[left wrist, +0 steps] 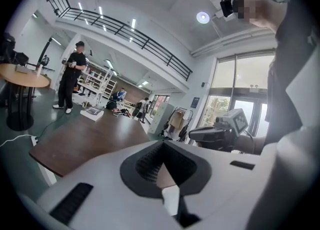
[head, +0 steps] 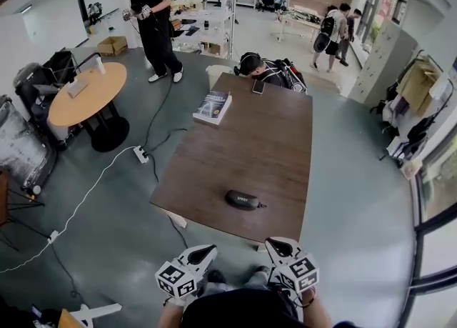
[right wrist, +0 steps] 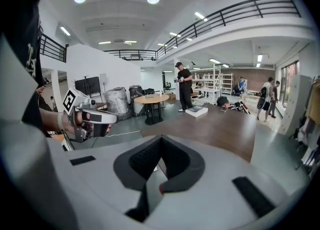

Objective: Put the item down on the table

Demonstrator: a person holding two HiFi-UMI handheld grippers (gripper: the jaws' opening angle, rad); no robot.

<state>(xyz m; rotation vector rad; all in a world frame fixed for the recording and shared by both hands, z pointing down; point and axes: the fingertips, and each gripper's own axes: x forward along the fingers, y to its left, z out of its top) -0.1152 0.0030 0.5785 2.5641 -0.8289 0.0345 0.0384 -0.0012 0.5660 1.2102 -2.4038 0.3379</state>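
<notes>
Black zip case (head: pixel 243 199) on table (head: pixel 235 141) prob. light, semi-stiff, slick: grab across narrow middle; left gripper (head: pixel 202 254) & right gripper (head: pixel 280 249) clenched, empty.

Black oval case (head: pixel 243 199) lying flat on brown table (head: pixel 271 133), near front edge.

Head view: high above the near end of the brown table (head: pixel 235 155), aimed steeply down. Both gripper views: low, just behind that end, facing along the table — shared by all three: tabletop, book (head: pixel 213 106) near its far end.
</notes>
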